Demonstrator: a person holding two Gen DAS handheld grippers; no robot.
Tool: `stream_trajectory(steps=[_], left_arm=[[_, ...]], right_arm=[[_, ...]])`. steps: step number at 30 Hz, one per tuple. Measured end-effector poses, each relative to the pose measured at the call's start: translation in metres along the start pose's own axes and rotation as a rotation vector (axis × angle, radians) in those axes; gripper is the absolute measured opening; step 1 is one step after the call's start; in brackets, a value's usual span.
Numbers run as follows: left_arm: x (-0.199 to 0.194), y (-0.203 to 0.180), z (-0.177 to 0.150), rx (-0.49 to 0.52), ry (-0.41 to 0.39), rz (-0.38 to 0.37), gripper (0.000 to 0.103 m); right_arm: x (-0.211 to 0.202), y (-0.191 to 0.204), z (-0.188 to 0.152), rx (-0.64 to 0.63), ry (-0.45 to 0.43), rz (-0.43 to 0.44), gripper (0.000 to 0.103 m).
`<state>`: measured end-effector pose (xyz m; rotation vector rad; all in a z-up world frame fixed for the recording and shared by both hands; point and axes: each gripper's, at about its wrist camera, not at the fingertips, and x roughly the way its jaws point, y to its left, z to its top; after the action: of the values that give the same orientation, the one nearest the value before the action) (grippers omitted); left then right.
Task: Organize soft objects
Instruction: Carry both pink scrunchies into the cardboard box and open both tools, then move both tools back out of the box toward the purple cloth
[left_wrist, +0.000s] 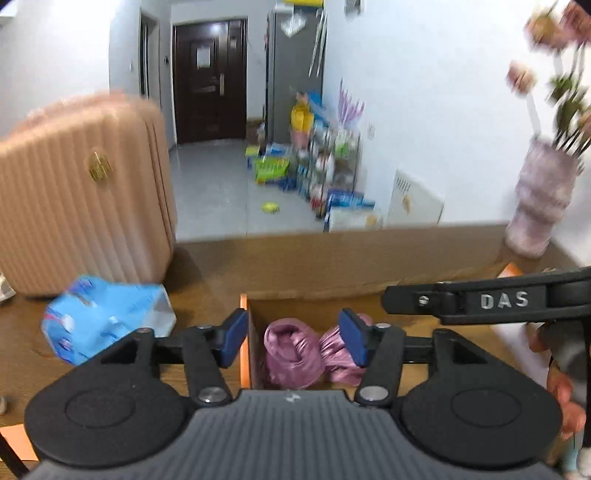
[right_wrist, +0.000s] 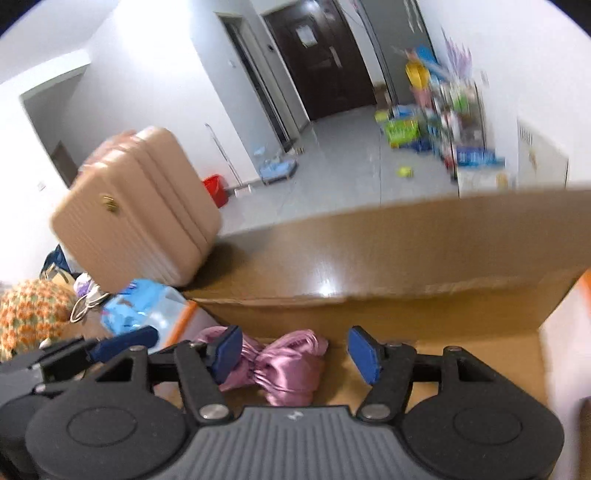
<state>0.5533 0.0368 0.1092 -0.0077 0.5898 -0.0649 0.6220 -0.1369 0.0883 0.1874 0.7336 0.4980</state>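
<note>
A crumpled pink satin cloth (left_wrist: 295, 352) lies on the bottom of an open cardboard box (left_wrist: 332, 269) with an orange-edged flap. My left gripper (left_wrist: 295, 338) hovers over it with its blue pads apart and nothing pressed between them. In the right wrist view the same pink cloth (right_wrist: 284, 365) lies loose below my right gripper (right_wrist: 297, 352), whose blue pads stand wide apart and do not touch it. The right gripper's black arm marked DAS (left_wrist: 502, 299) crosses the right of the left wrist view, a hand beneath it.
A pink ribbed suitcase (left_wrist: 81, 199) stands on the wooden table at the left, a blue plastic packet (left_wrist: 107, 321) in front of it. A pale vase of flowers (left_wrist: 539, 203) stands at the right. A crocheted orange item (right_wrist: 29, 317) lies at the far left.
</note>
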Motion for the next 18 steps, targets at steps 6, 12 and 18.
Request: stream_trajectory(steps=[6, 12, 18], left_arm=[[-0.101, -0.011, 0.019, 0.004, -0.123, 0.005, 0.076], [-0.184, -0.023, -0.008, 0.015, -0.197, -0.005, 0.077], [-0.25, -0.022, -0.072, -0.039, -0.264, 0.008, 0.081]], right_arm=[[-0.114, 0.022, 0.012, -0.167, -0.095, -0.106, 0.085], [-0.212, 0.02, -0.022, -0.204, -0.16, -0.122, 0.089], [-0.284, 0.022, -0.09, -0.242, -0.237, -0.144, 0.095]])
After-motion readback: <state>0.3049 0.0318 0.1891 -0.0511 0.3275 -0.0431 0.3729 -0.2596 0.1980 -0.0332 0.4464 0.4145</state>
